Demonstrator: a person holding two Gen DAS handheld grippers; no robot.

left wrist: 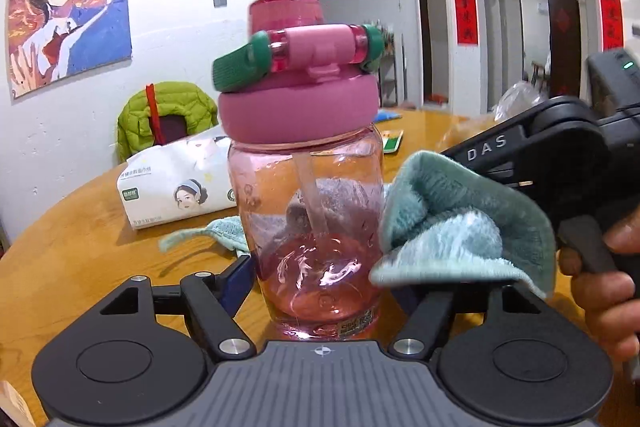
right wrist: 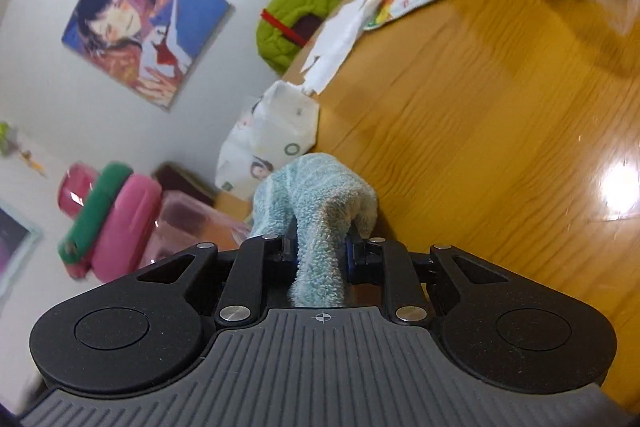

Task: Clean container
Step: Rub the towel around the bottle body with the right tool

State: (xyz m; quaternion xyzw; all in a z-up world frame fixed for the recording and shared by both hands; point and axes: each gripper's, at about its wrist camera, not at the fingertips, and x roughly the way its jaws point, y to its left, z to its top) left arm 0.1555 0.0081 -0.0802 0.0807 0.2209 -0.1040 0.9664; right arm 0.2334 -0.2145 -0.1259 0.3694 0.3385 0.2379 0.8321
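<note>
A transparent pink plastic bottle with a pink lid and green carry handle is seen upright at the centre of the left wrist view, standing on the round wooden desk. It is framed by the left tool, whose jaws are set apart on either side of the bottle's lower body; one blue pad is seen just beside the bottle's left wall, the other is hidden behind cloth, so actual contact cannot be told. A light blue terry cloth is pressed against the bottle's right side in the centre right of that frame. In the right wrist view the cloth is pinched between the nearly closed jaws of the right tool, and the bottle appears at the lower left. A hand is seen at the right edge on the right tool's grip. A white tissue pack lies behind the bottle.
</note>
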